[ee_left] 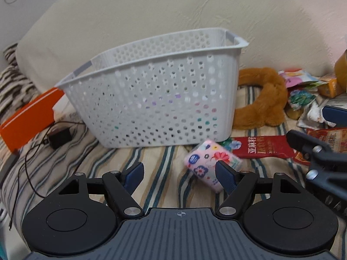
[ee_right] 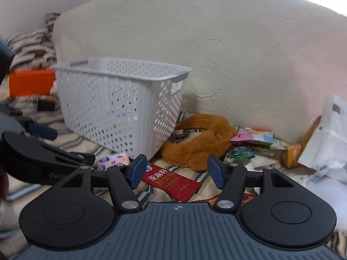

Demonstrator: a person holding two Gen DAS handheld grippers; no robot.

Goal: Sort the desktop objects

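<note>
A white perforated basket stands on the striped cloth; it also shows in the right wrist view. My left gripper is open, low over the cloth in front of the basket. A pink floral tissue pack lies just ahead of its right finger, partly hidden by it; the pack also shows in the right wrist view. My right gripper is open and empty above a red sachet, also visible in the left wrist view.
A brown plush headband lies right of the basket. Snack packets, an orange carton and a white bag crowd the right. An orange box and a black charger with cable lie left. A large cream cushion backs everything.
</note>
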